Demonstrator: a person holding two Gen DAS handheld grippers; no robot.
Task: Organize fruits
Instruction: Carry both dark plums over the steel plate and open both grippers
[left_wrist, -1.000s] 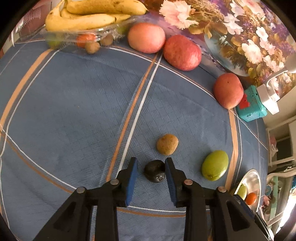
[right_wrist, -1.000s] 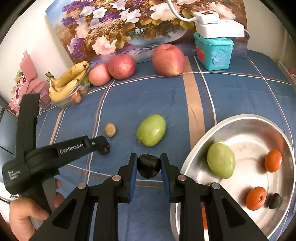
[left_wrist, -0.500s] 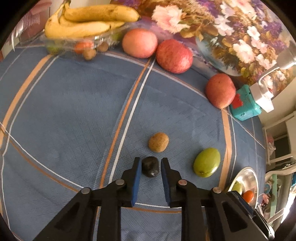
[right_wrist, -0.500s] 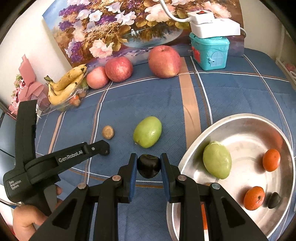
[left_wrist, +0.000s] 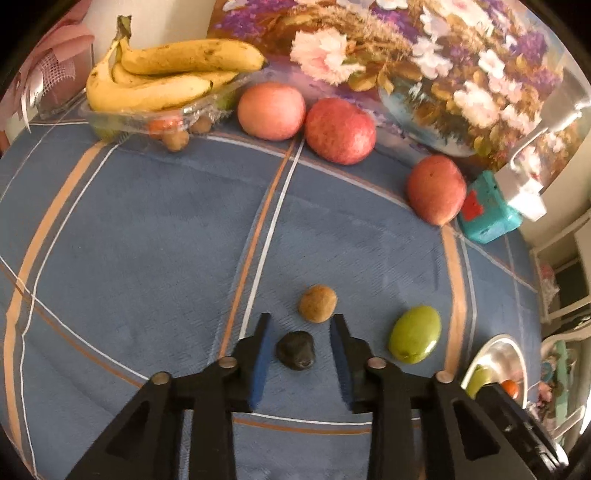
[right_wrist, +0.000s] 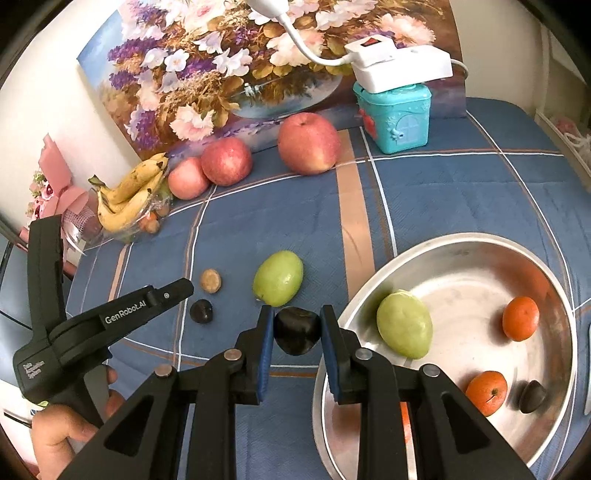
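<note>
My left gripper (left_wrist: 301, 334) is open around a small dark fruit (left_wrist: 296, 349) that lies on the blue cloth, nearer its left finger. That fruit also shows in the right wrist view (right_wrist: 201, 311), beside the left gripper (right_wrist: 177, 291). My right gripper (right_wrist: 297, 325) is shut on another dark fruit (right_wrist: 296, 330), held just left of the steel bowl (right_wrist: 461, 242). A brown fruit (left_wrist: 317, 302) and a green fruit (left_wrist: 415, 334) lie close by on the cloth. The bowl holds a green fruit (right_wrist: 404, 328), two oranges (right_wrist: 521, 318) and a dark fruit (right_wrist: 532, 397).
Three red apples (left_wrist: 340, 130) and a clear tray with bananas (left_wrist: 162, 79) stand along the back. A flower painting (right_wrist: 236, 66) leans behind them. A teal box (right_wrist: 395, 116) carries a white power strip (right_wrist: 400, 68). The bowl's rim shows at the lower right (left_wrist: 496, 345).
My left gripper closed in on the dark fruit, then opened wide again; the fruit stays on the cloth. My right gripper keeps its dark fruit and has shifted slightly toward the bowl.
</note>
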